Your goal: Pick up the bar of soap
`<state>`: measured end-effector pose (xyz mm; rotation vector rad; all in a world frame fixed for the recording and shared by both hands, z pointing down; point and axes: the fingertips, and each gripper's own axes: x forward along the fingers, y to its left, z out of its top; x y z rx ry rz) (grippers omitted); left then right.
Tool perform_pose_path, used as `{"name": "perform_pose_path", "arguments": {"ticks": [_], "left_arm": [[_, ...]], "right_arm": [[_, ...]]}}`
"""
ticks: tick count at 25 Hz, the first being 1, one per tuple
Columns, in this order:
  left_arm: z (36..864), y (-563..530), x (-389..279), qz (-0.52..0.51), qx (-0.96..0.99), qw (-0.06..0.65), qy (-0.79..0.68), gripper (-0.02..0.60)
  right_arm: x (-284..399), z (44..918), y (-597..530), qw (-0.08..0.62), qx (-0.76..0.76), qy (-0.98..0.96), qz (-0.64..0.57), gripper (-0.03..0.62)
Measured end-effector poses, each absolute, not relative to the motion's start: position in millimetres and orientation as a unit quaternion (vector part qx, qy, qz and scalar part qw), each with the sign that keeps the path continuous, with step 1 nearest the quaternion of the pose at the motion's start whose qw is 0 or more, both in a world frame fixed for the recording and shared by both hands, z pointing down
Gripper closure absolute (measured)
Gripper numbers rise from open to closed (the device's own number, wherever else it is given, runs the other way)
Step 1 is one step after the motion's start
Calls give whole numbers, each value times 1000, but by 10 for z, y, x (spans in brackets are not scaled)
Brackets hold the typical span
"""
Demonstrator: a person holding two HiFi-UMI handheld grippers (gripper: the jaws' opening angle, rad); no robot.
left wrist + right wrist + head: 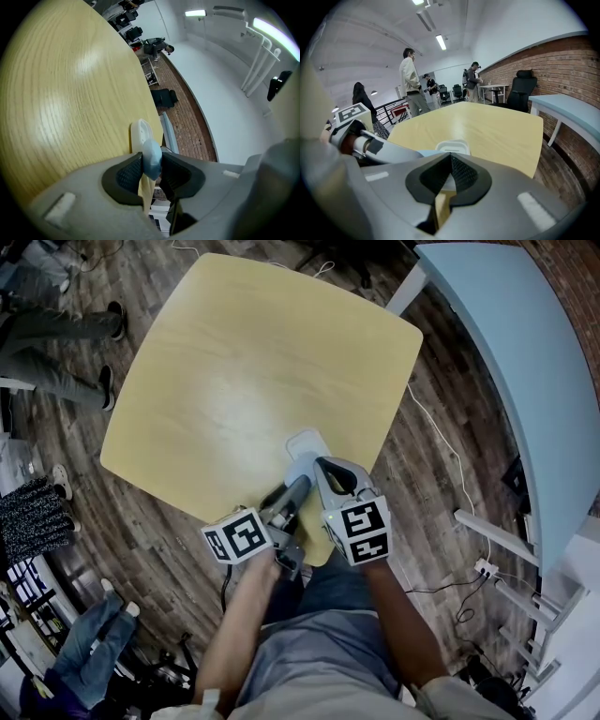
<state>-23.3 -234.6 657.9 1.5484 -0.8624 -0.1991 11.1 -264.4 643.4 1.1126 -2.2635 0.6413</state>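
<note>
Soap (152, 159), pale blue and rounded, is sitting between the two pads of your left tool (151, 171). Both pads are pressing on its sides, so this tool is clenching on the soap. In the head view the soap (302, 465) is showing just at the near side of a white dish (307, 442), close to the near edge of the surface (234, 362). I cannot tell whether it is touching the surface or is already hanging a little above it.

The white dish (139, 136) is lying flat on the pale wooden surface, directly beyond the soap, and it is looking empty.

You are holding your right tool (451, 176) just beside the left one, and it is pointing at the same dish (452, 146). Its jaws are standing pressed together and nothing is lying between them. In the head view your right tool (328, 470) is almost touching the left tool (298, 486) at the tips.

Around the surface a dark plank floor (441, 484) is showing, and a light blue table (525, 362) is standing at your right. Some people (410, 79) are standing far behind the surface.
</note>
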Motion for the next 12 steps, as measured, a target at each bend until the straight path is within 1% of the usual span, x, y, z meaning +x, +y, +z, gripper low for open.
{"name": "perform_pose_path", "arguments": {"ticks": [12], "left_arm": [[6503, -2358, -220, -110, 673, 641, -353, 461]], "right_arm": [[188, 6448, -2705, 246, 430, -831, 254, 591]]}}
